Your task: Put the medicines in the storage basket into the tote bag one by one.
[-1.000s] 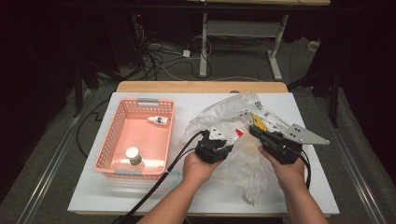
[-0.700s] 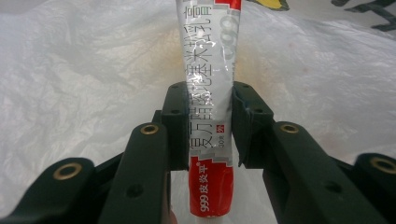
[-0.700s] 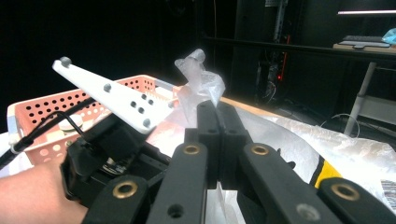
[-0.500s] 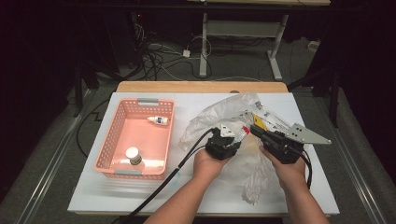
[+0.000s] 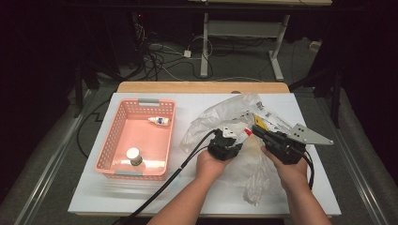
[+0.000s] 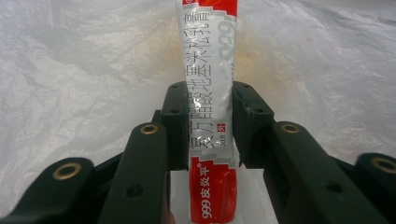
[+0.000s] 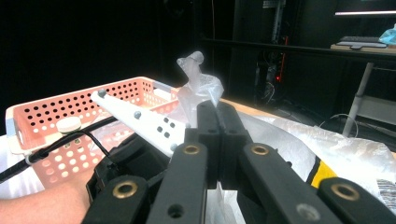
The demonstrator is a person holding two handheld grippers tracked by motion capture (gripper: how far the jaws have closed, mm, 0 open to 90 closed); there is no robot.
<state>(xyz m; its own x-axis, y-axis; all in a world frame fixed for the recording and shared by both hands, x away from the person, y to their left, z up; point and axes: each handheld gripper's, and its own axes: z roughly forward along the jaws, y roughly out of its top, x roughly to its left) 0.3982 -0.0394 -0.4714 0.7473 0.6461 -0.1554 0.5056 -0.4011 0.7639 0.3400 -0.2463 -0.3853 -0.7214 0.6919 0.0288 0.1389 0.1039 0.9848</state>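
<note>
While the plastic bag [image 5: 244, 154] lies crumpled on the white table [image 5: 94, 197] right of the pink basket [image 5: 118, 140], a red-and-silver tube [image 6: 210, 93] is clamped between the left gripper [image 6: 209, 122] pads over the bag. A pinch of bag film is held by the closed right gripper [image 7: 217, 122].

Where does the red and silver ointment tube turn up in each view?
High view: the tube pokes out beside the left gripper, centre right.
Left gripper view: it runs upright through the middle, clamped between the jaws.
Right gripper view: I cannot make it out.
Shared landmark: the clear plastic bag.
</note>
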